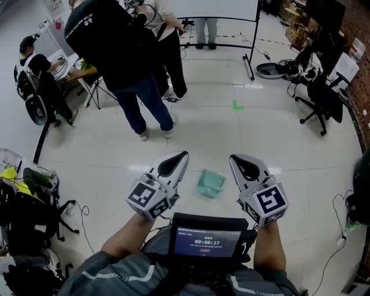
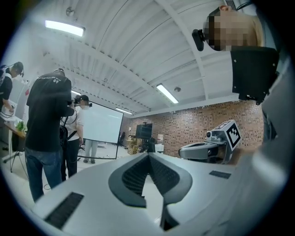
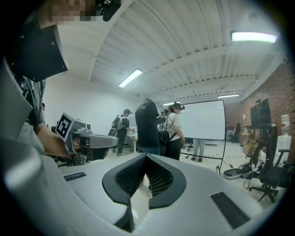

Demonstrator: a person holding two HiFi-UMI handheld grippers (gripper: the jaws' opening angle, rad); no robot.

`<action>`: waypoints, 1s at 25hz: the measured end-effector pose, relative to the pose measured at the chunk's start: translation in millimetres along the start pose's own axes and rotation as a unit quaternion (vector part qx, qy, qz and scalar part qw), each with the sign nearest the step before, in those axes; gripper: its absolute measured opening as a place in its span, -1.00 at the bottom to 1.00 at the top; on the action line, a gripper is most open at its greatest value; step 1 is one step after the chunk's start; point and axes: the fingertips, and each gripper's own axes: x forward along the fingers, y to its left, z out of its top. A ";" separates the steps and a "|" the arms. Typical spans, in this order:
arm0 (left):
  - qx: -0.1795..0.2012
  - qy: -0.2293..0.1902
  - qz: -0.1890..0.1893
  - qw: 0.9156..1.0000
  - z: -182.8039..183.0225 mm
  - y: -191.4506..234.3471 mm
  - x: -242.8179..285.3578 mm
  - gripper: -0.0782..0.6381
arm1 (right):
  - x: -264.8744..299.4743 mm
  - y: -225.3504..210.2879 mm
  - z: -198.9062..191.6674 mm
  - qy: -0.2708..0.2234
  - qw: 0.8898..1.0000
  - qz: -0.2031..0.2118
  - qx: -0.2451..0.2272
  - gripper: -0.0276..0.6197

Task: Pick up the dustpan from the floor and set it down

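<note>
The green dustpan lies on the floor between the grippers. The left gripper and right gripper hold nothing, jaws closed together.

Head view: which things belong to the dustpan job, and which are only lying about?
Job: green dustpan on the floor; left claw and right claw, both shut, empty.
Lying about: black office chair; projection screen; green tape mark; standing people.
</note>
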 end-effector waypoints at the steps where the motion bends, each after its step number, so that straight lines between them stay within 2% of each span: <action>1: 0.001 0.002 0.003 1.000 1.6 -5.2 -3.6 -0.69 | -5.3 2.1 2.6 -0.004 1.000 0.006 -0.001 -0.85; 5: 0.002 0.009 0.026 1.000 -2.3 -28.5 -5.7 -0.69 | -29.0 -5.0 3.2 -0.024 0.999 0.029 0.011 -0.85; 8: 0.018 0.021 0.048 0.998 -13.5 -44.8 -8.4 -0.69 | -45.8 -11.5 -7.9 -0.035 0.999 0.038 0.017 -0.85; 13: 0.006 0.011 0.046 0.999 -15.9 -60.4 -50.6 -0.69 | -65.0 -1.9 -12.0 -0.044 0.998 0.001 0.041 -0.85; 18: 0.009 -0.010 0.023 1.000 -9.2 -73.6 -135.2 -0.69 | -93.6 80.1 -1.6 -0.048 0.998 -0.026 0.030 -0.85; 23: 0.008 -0.008 0.038 0.999 -10.3 -53.1 -253.3 -0.69 | -106.4 200.1 11.4 -0.045 0.997 -0.054 0.013 -0.85; 25: 0.005 -0.006 0.032 0.999 -10.2 -52.0 -300.4 -0.69 | -113.8 245.5 15.4 -0.046 0.997 -0.063 0.017 -0.85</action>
